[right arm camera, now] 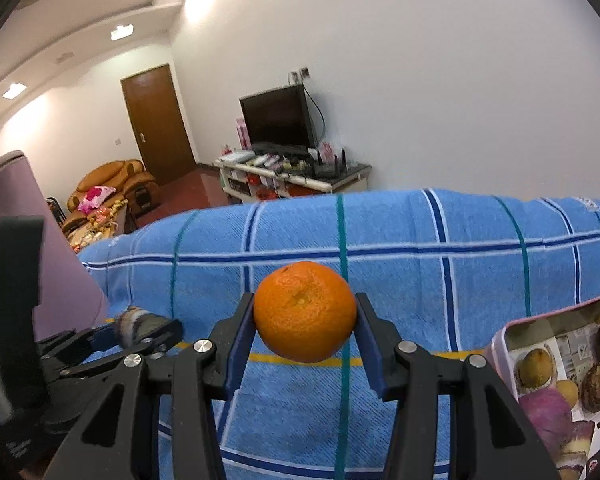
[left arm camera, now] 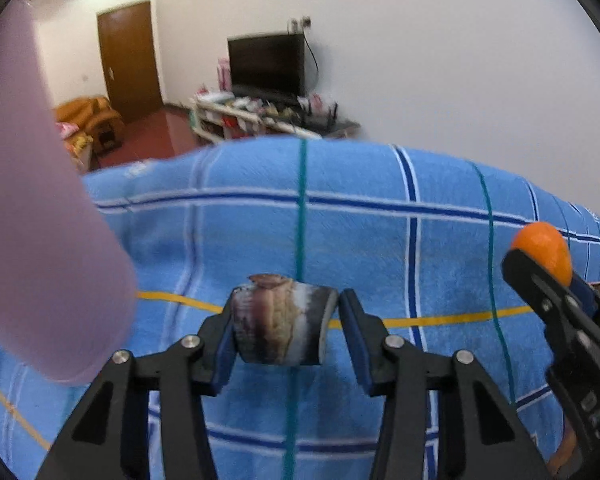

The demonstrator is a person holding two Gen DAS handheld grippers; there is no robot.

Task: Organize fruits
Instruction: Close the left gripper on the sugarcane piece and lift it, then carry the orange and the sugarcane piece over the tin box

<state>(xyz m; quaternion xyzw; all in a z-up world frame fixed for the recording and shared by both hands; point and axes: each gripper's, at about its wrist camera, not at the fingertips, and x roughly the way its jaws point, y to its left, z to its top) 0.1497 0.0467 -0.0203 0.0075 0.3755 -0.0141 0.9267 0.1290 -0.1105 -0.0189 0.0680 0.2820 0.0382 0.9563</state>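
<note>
the left claw (left arm camera: 286, 330) pinches a short, mottled brown-and-grey piece of fruit (left arm camera: 280, 320), cut flat on its right face. its blue left pad lies against the piece; on the right a thin gap seems to show at the cut face, though the picture is blurred there. the piece hangs above the blue checked towel (left arm camera: 380, 240) that covers the table.

the right claw (right arm camera: 305, 330) is clamped on an orange (right arm camera: 305, 312), one blue pad pressed on each side, and the fruit is held clear of the towel (right arm camera: 400, 280). in the left wrist view that orange (left arm camera: 544, 254) shows at the far right edge, with the right claw's black arm below it. in the right wrist view the left claw (right arm camera: 140, 330) sits low at the left, the mottled piece (right arm camera: 134, 320) blurred between its fingers.

a pale pink container (left arm camera: 40, 220) stands close at the left in both views, its inside hidden. at the near right edge of the right wrist view a pink-rimmed tray (right arm camera: 500, 336) lies on the towel, its face covered with pictures of fruit.

far behind the table stand a dark television (right arm camera: 278, 120), a brown door (right arm camera: 156, 124) and an orange armchair (right arm camera: 112, 184).
</note>
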